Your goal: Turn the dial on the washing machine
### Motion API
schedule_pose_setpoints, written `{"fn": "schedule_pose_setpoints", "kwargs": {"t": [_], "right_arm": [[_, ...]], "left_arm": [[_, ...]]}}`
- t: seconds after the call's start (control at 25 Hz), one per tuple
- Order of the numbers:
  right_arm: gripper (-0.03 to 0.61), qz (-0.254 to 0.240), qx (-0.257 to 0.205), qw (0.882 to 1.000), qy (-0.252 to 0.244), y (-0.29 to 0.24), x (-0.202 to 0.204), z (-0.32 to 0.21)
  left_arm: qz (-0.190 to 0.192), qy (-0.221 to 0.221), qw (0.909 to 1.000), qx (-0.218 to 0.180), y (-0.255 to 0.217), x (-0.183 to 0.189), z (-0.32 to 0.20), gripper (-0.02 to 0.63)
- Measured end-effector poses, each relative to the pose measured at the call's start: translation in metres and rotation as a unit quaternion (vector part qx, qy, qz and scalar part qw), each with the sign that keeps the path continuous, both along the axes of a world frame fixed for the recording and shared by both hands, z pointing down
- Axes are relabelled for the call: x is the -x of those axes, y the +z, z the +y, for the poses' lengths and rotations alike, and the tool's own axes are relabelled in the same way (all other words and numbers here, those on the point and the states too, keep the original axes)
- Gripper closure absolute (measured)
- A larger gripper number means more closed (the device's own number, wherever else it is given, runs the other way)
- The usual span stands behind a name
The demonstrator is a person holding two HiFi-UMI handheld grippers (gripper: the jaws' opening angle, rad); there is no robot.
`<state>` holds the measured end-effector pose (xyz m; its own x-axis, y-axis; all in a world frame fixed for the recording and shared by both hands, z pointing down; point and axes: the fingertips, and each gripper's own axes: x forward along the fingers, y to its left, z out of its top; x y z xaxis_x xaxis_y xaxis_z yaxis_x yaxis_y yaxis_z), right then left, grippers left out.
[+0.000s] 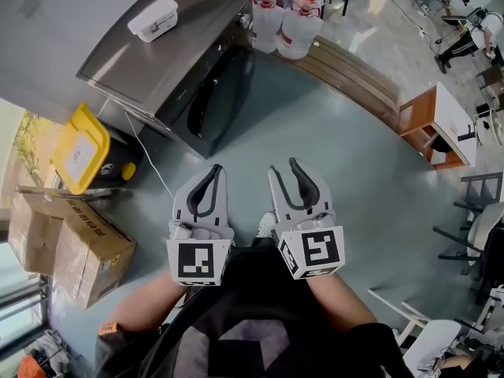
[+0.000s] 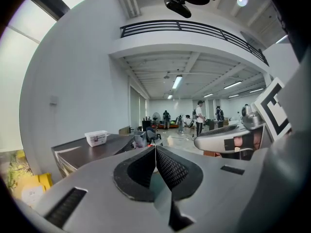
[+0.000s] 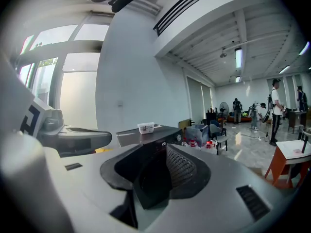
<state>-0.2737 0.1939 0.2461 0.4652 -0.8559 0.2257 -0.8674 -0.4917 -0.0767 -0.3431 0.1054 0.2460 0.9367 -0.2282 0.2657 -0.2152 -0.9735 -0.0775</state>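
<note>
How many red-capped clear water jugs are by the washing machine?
2: one jug against the far corner of the dark washing machine, the other just right of it; more may be hidden.

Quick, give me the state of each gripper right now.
Left gripper: closed, holding nothing.
Right gripper: open, nothing between its jaws.

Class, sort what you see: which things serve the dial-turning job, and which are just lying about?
For the job: washing machine, its dial, left gripper, right gripper.
Lying about: white box on the machine, water jugs, yellow-lidded bin, cardboard boxes.
</note>
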Motion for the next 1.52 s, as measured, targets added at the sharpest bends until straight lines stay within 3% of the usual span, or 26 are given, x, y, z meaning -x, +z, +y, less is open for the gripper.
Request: {"fn": "schedule_pose_setpoints", "kwargs": {"t": [0.36, 0.88, 1.2, 1.52], "right_arm": [[0.391, -0.006, 0.010, 1.000, -0.010, 0.014, -0.029, 0.009], [0.324, 0.010, 0.011, 1.000, -0.028, 0.008, -0.101, 0.018], [0.318, 0.013, 0.031, 0.999, -0.029, 0.024, -0.163, -0.021], [0.311, 0.004, 0.054, 0.997, -0.052, 0.049, -0.258, -0.098]], "left_arm": [[-0.012, -0.021, 0.9997, -0.003, 0.012, -0.025, 0.009, 0.600], [0.019, -0.038, 0.9990, -0.015, 0.003, -0.093, 0.019, 0.600], [0.021, -0.031, 0.9993, -0.002, 0.020, -0.159, -0.015, 0.598], [-0.003, -0.043, 0.9990, 0.011, 0.047, -0.250, -0.088, 0.598]]}}
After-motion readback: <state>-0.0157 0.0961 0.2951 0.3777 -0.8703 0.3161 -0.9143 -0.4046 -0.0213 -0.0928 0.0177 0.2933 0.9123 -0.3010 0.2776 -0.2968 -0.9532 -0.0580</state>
